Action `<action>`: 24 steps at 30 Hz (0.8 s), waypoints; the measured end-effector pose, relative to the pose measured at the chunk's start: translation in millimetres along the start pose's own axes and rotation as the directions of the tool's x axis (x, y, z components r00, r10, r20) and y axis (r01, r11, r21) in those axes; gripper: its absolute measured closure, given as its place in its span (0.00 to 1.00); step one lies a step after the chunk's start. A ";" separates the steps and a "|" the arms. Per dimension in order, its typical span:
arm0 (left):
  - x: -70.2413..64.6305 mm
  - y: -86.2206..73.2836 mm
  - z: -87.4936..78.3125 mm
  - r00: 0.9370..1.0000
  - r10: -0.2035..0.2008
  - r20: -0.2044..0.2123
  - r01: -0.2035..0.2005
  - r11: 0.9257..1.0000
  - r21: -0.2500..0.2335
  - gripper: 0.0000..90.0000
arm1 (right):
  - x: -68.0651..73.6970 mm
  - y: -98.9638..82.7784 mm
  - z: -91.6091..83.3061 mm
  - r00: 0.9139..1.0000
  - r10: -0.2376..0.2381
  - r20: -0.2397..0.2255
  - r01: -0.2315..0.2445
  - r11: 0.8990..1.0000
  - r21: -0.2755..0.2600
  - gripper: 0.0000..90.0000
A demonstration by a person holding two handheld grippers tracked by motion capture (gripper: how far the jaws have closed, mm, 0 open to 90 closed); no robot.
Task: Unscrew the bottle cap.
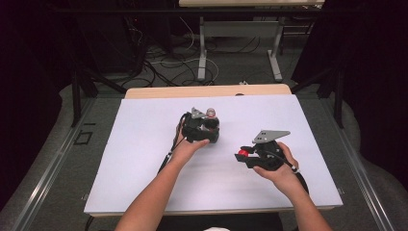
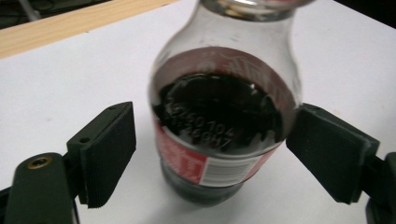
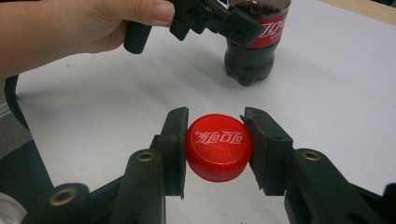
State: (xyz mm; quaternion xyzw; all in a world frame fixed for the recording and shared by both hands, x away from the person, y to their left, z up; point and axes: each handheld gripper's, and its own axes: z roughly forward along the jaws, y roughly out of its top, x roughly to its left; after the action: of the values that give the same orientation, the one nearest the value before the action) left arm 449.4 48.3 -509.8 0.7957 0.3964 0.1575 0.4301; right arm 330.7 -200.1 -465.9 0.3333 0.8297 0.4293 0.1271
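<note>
- Nearest the person, the right gripper (image 3: pixel 218 151) has its jaws clamped on a round red plastic bottle cap (image 3: pixel 218 147), one pad on each side of its ribbed rim. The cap's flat top with white lettering faces the right gripper view's camera, so its short axis runs roughly level along the jaws; it hangs clear above the white worktop (image 3: pixel 327 84).
- In the high view the cap (image 1: pixel 243 153) shows as a small red spot at the gripper's left end, mostly hidden by the black body and the right hand (image 1: pixel 279 169).
- Farther out, the left gripper (image 2: pixel 211 149) has its jaws apart, standing on either side of a clear plastic cola bottle with a red label and dark drink (image 2: pixel 224 126). The left pad is well off the bottle; the right pad sits just beside it (contact cannot be made out).
- The bottle stands upright on the worktop, long axis vertical, open neck up. Its mouth is cut off at the top of both gripper views.
- In the high view the left hand (image 1: pixel 188 148) and gripper cover most of the bottle (image 1: pixel 210 114); the neck peeks out beyond.
</note>
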 end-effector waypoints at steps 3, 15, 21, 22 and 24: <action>1.9 -0.8 -4.2 1.000 -0.018 0.018 0.018 1.000 -0.014 0.13 | -0.1 -0.6 0.5 1.000 0.000 0.001 0.000 1.000 -0.002 0.68; 4.3 -3.5 -30.0 0.996 -0.055 0.068 0.058 0.997 -0.051 0.01 | 0.1 -2.7 4.5 1.000 0.009 0.005 -0.009 1.000 0.001 0.68; 2.8 -5.9 -45.7 0.996 -0.048 0.079 0.052 0.997 -0.052 0.01 | 0.5 -2.8 5.3 1.000 0.014 0.005 -0.014 1.000 0.002 0.68; 2.6 -6.6 -48.1 0.996 -0.047 0.079 0.051 0.997 -0.056 0.01 | 0.1 -2.7 5.6 1.000 0.005 0.004 -0.005 1.000 0.001 0.68; 2.7 -8.2 -54.5 0.995 -0.047 0.088 0.052 0.997 -0.059 0.01 | 0.9 -3.0 5.7 1.000 0.014 0.005 -0.014 1.000 0.004 0.68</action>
State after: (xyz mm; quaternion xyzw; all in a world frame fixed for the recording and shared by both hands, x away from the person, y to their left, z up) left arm 414.9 83.4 -485.0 0.7782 0.3919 0.1241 0.4748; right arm 331.5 -197.1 -471.6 0.3403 0.8279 0.4277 0.1256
